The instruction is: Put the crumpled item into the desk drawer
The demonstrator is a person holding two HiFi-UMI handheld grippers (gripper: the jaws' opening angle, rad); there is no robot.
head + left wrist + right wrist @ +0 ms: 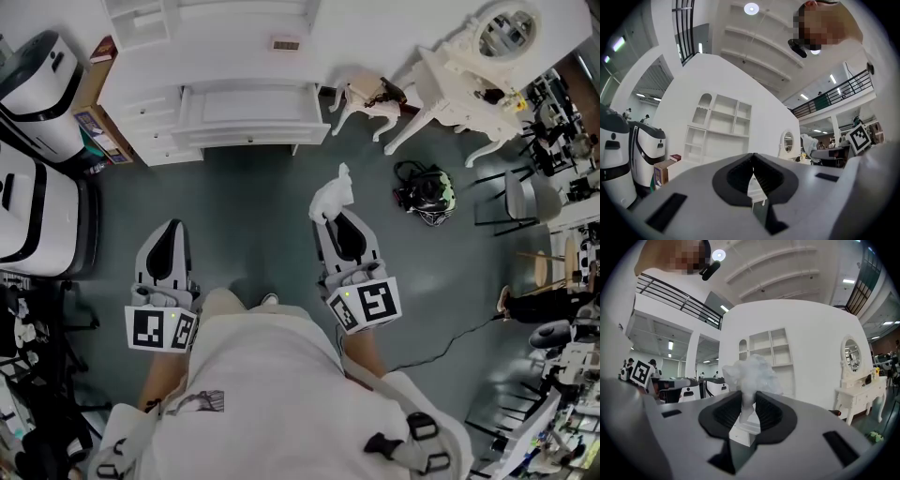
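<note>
Where the grey floor [244, 220] meets the white wall, a white desk [150, 103] with shelves above it is set, and its wide white drawer [251, 105] is seen pulled out over the floor. A white ornate dressing table [455, 70] is placed to the desk's right. The crumpled white paper item [332, 197] is clamped between the fingers of the right gripper [328, 219], held above the floor short of the drawer. The fingers of the left gripper [167, 230] are pressed together, with nothing between them.

Grey floor [234, 225] — white desk [246, 117] upper centre, dark bag [427, 194] right of centre, vanity table [464, 80] upper right.
</note>
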